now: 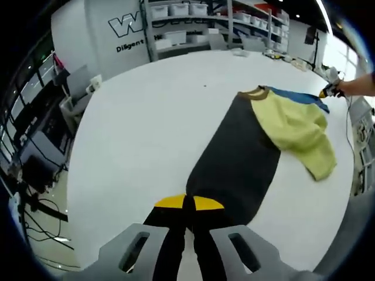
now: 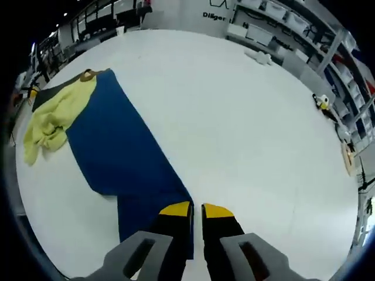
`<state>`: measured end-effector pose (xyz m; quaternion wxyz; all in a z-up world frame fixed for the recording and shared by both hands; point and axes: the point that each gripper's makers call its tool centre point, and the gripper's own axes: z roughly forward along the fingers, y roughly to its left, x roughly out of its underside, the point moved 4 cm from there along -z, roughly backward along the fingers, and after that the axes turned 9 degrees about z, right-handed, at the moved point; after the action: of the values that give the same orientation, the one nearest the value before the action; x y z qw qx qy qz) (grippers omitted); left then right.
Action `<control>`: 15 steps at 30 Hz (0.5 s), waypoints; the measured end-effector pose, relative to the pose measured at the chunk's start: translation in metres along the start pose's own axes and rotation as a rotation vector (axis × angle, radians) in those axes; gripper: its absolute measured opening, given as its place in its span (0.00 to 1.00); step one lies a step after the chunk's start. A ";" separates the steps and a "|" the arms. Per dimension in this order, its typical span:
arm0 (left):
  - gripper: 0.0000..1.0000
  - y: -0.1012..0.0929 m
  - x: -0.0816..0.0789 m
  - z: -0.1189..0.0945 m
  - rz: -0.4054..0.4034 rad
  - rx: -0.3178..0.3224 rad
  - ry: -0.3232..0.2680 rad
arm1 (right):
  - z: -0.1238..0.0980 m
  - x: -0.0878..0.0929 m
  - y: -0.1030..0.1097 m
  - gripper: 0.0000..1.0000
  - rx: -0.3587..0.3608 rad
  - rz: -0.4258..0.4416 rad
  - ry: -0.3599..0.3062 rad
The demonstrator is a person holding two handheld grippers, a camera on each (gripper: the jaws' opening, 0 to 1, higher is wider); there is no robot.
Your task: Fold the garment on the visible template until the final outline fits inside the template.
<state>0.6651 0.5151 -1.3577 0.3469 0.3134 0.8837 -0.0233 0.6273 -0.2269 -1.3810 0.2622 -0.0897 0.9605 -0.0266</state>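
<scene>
The garment lies lengthwise on the white table (image 1: 146, 129), brown collar (image 1: 253, 92) at the far end. In the left gripper view its body (image 1: 234, 158) looks black, with a pale yellow sleeve (image 1: 299, 132) folded across it and a blue strip (image 1: 296, 95) behind. In the right gripper view the body (image 2: 117, 140) is blue, with the yellow sleeve (image 2: 50, 120) at its far left. My left gripper (image 1: 188, 204) is shut on the near hem. My right gripper (image 2: 197, 209) is shut on the blue hem's near corner. Both have yellow tips.
A person's hand (image 1: 357, 86) holds a small yellow-and-black thing (image 1: 326, 91) beside the collar. A small yellow, black and white object (image 2: 320, 102) sits near the table's far right edge. Shelves with white bins (image 1: 187, 23) and desks (image 1: 70, 99) stand beyond the table.
</scene>
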 end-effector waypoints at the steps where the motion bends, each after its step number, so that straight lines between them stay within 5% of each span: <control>1: 0.02 0.000 -0.001 0.000 -0.001 -0.001 -0.002 | -0.002 0.000 0.002 0.00 -0.014 0.010 -0.011; 3: 0.02 -0.002 -0.002 0.000 -0.003 0.000 -0.006 | -0.006 0.005 0.009 0.02 -0.044 0.023 -0.017; 7: 0.02 -0.002 -0.001 -0.002 -0.006 0.001 -0.009 | -0.008 0.021 0.028 0.23 -0.120 0.035 -0.026; 15: 0.02 -0.004 0.000 -0.004 -0.011 0.003 -0.012 | -0.010 0.048 0.046 0.24 -0.150 0.034 -0.022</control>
<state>0.6606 0.5130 -1.3554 0.3516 0.3091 0.8832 -0.0283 0.5748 -0.1909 -1.4009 0.2657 -0.0932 0.9582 0.0508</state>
